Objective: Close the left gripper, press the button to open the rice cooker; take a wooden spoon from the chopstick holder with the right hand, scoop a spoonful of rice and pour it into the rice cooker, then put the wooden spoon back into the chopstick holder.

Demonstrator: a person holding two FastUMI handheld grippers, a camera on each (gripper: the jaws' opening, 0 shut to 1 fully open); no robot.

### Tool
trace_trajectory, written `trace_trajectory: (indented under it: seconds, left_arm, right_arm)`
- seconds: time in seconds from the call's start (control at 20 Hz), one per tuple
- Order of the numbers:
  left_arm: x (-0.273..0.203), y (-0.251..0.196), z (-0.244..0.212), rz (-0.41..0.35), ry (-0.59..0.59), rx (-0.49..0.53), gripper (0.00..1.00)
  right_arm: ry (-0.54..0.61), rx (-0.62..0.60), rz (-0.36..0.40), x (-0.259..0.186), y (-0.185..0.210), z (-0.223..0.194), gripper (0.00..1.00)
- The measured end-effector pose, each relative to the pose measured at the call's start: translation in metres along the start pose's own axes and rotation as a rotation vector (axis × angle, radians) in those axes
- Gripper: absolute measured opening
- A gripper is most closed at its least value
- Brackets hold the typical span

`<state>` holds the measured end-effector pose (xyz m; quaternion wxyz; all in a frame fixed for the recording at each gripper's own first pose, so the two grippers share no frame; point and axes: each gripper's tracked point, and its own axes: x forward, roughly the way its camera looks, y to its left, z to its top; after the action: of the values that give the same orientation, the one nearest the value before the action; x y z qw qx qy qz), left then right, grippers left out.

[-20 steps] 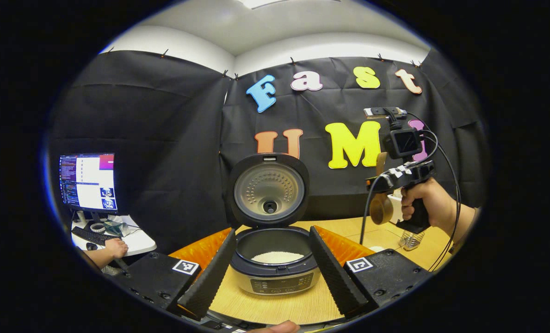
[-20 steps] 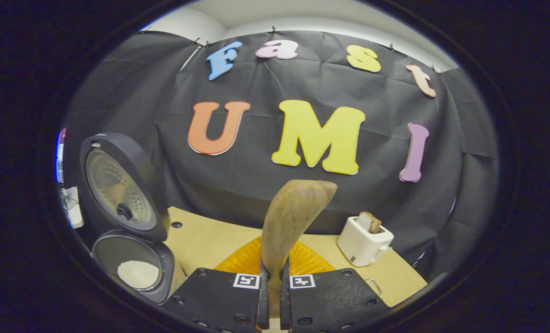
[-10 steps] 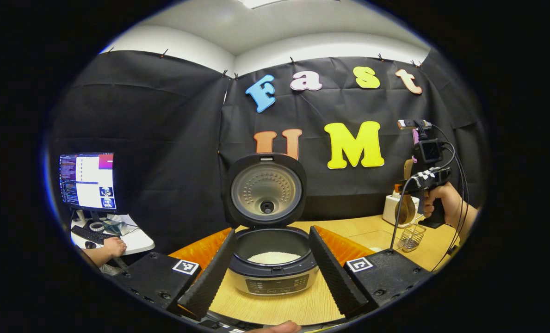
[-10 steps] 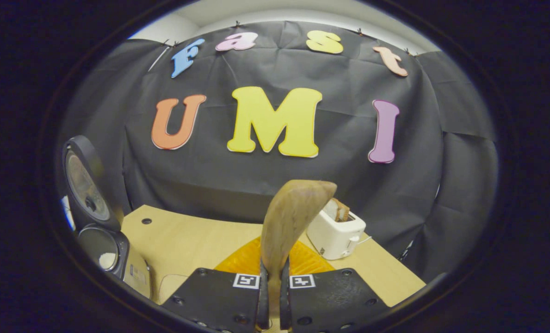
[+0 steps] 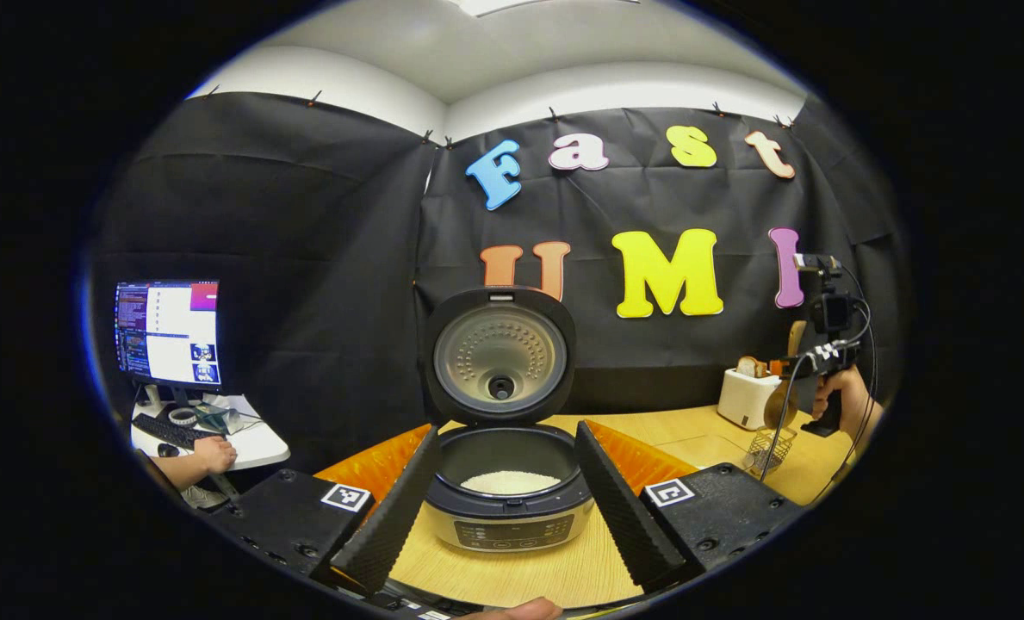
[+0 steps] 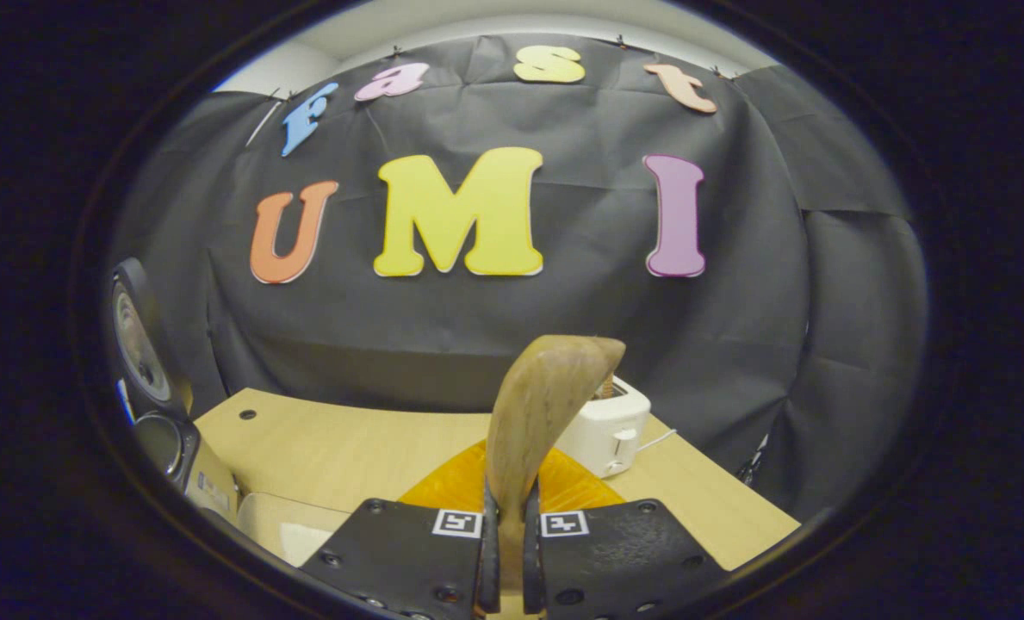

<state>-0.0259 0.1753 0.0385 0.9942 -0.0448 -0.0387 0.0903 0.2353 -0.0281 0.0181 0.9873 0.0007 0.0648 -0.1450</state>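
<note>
— Holding the wooden spoon (image 6: pixel 539 413) tight in the right gripper (image 6: pixel 508 551), jaws squeezing both sides of the handle, bowl end sticking up so nothing tips out.

— Carrying it where?

— Probably heading back to the chopstick holder (image 5: pixel 771 448), the little wire basket on the table (image 5: pixel 701 430) near the toaster (image 5: pixel 744 398). Seeing the right gripper (image 5: pixel 822 357) far off, hanging just above that basket.

— And the rice cooker (image 5: pixel 507 482)?

— Sitting wide open with rice (image 5: pixel 510 481) inside, lid standing up at the back. Waiting with the left gripper (image 5: pixel 503 508) right in front of it, jaws spread apart on each side of the pot, holding nothing. Staying out of the way, most likely.

— Changing much from a moment ago?

— Moving the spoon farther away from the cooker, over toward the toaster (image 6: pixel 608 426). Sliding the cooker almost off the edge of the right gripper view. Keeping the left gripper nearly still.
</note>
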Motion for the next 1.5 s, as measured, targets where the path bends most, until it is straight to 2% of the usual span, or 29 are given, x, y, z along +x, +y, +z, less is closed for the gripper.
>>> trace_trajectory:
  seconds: [0.25,0.35,0.4,0.6,0.75,0.8,0.85,0.9,0.95,1.0,1.05,1.1,1.15,1.2,1.25,1.5]
  left_arm:
    - [0.004,-0.006,-0.003,-0.013,0.017,-0.023,1.0]
    - [0.006,-0.005,-0.006,-0.008,0.025,-0.015,0.96]
    - [0.006,-0.006,-0.007,-0.007,0.029,-0.013,1.0]
    - [0.007,-0.011,-0.007,-0.017,0.031,-0.005,1.0]
    - [0.005,-0.017,-0.006,-0.029,0.028,0.007,1.0]
    - [0.005,-0.018,-0.006,-0.031,0.026,0.01,1.0]
    - [0.005,-0.019,-0.006,-0.033,0.025,0.01,1.0]
    - [0.004,-0.02,-0.006,-0.034,0.024,0.01,1.0]
    - [0.005,-0.021,-0.005,-0.037,0.021,0.012,1.0]
    - [0.006,-0.022,-0.004,-0.04,0.018,0.016,1.0]
    - [0.007,-0.021,-0.006,-0.037,0.023,0.019,1.0]
    - [0.009,-0.02,-0.009,-0.033,0.03,0.028,0.99]
    - [0.012,-0.017,-0.009,-0.023,0.029,0.036,0.99]
    - [0.014,-0.014,-0.012,-0.009,0.039,0.041,1.0]
    - [0.016,-0.011,-0.015,0.004,0.046,0.04,1.0]
    - [0.031,-0.007,-0.018,0.03,0.078,0.102,0.99]
  right_arm:
    - [0.052,0.045,-0.021,0.021,-0.029,-0.028,0.11]
    - [0.07,0.066,-0.012,0.028,-0.031,-0.036,0.12]
    - [0.084,0.075,-0.007,0.029,-0.032,-0.041,0.12]
    - [0.126,0.109,0.019,0.033,-0.027,-0.051,0.16]
    - [0.112,0.122,0.024,0.032,-0.026,-0.045,0.34]
    - [0.101,0.121,0.018,0.031,-0.028,-0.041,0.36]
    - [0.095,0.122,0.017,0.029,-0.029,-0.038,0.46]
    - [0.09,0.124,0.02,0.027,-0.03,-0.036,0.51]
    - [0.08,0.125,0.015,0.024,-0.032,-0.032,0.65]
    - [0.075,0.128,0.007,0.021,-0.035,-0.03,0.69]
    - [0.077,0.14,0.0,0.016,-0.038,-0.03,0.69]
    - [0.08,0.151,0.01,0.012,-0.038,-0.03,0.72]
    - [0.072,0.161,0.022,0.006,-0.037,-0.027,0.8]
    - [0.062,0.164,0.02,0.002,-0.04,-0.023,0.82]
    - [0.055,0.163,0.005,-0.003,-0.047,-0.023,0.93]
    - [0.028,0.13,0.003,-0.026,-0.065,-0.018,0.93]
